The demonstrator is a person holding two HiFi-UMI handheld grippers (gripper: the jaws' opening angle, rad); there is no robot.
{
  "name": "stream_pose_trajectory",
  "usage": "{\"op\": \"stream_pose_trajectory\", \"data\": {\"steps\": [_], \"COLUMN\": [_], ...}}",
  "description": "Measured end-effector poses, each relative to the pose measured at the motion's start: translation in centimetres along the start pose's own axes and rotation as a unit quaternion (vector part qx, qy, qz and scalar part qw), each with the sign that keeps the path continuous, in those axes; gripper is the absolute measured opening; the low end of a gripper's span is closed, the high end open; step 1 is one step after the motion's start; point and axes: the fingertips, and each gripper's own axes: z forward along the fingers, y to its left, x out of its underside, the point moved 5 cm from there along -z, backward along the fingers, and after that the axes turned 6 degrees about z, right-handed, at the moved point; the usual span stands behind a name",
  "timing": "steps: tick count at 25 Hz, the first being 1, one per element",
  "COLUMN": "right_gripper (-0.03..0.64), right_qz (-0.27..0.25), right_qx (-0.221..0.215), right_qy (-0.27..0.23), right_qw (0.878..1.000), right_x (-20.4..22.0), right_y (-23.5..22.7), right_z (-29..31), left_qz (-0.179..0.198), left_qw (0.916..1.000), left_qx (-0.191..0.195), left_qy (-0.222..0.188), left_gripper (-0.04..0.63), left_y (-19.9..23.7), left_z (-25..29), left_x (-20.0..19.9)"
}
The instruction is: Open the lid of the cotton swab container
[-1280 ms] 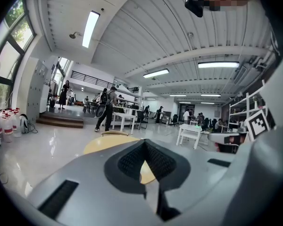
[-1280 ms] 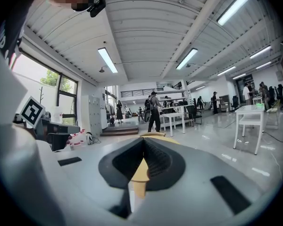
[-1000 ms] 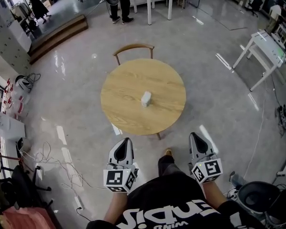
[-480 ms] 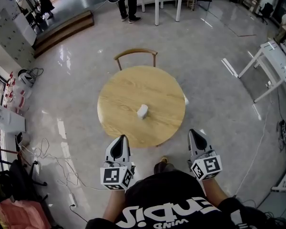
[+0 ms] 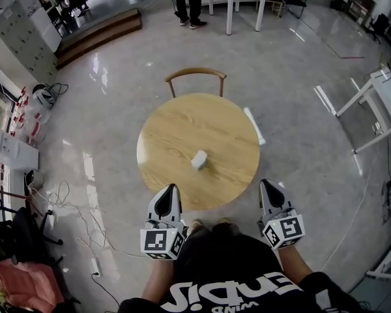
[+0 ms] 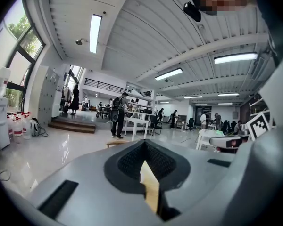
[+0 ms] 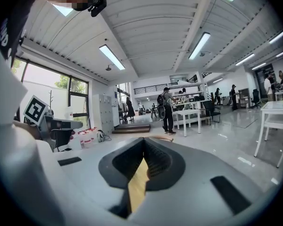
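On the round wooden table (image 5: pixel 182 122), a little nearer than the middle: a small white box (image 5: pixel 199 159) of cotton swabs. Sits alone, with bare wood all round. Looks shut, though too small in the head view to show where the lid is. Seems to point its long side from near-left to far-right, only a little turned.

Down at the near edge of the table: the left gripper (image 5: pixel 171 189) and the right gripper (image 5: pixel 268 184), both pointing ahead, well apart from each other. In the left gripper view, jaws of the left gripper (image 6: pixel 143 147) pressed tight together, with nothing pinched, only a thin strip of table wood showing below the tips. Same in the right gripper view for the right gripper (image 7: pixel 143 144): tips shut together, holding nothing. No sight of the box in either of these two views.

Straight ahead then, and in between the two grippers, but not in the middle: closer to the left gripper, farther from the right one. Not touching either.

Likely next: open both pairs of jaws, reach forward over the wood, hold the box with one and lift the lid with the other. Best to pinch across the narrow way, not along the long side, so as not to push the box toward the chair (image 5: pixel 195 75) behind.
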Motion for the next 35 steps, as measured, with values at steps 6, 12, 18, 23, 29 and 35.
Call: {"op": "stream_pose_trajectory", "data": {"steps": [6,12,18,23,29,35], "right_gripper": [0.0,0.0,0.0,0.0,0.0,0.0], "right_qz": [0.004,0.007,0.011,0.006,-0.002,-0.003], "right_qx": [0.01,0.028,0.044,0.039,0.021,0.003], "right_qy": [-0.007,-0.014,-0.022,-0.024,-0.021,-0.018], "right_qw": [1.0,0.999,0.999,0.999,1.0,1.0], "right_x": [-0.3,-1.0,-1.4,-2.0,-3.2,-2.8], "right_y": [1.0,1.7,2.3,2.0,0.4,-0.4], "right_z": [2.4,4.4,5.3,5.8,7.2,8.5], "left_qz": [0.008,0.02,0.035,0.036,0.031,0.034], "left_qw": [0.9999,0.9993,0.9976,0.9973,0.9963,0.9958], "left_qx": [0.012,0.031,0.06,0.064,0.08,0.085], "left_qy": [-0.004,0.0,-0.002,-0.002,-0.005,-0.009], "left_gripper": [0.006,0.006,0.006,0.006,0.113,0.245], "left_y": [2.5,4.3,5.1,4.9,3.7,3.1], "left_z": [1.7,3.9,5.6,6.4,8.1,9.1], "left_x": [-0.5,-0.9,-1.2,-1.5,-2.1,-1.6]}}
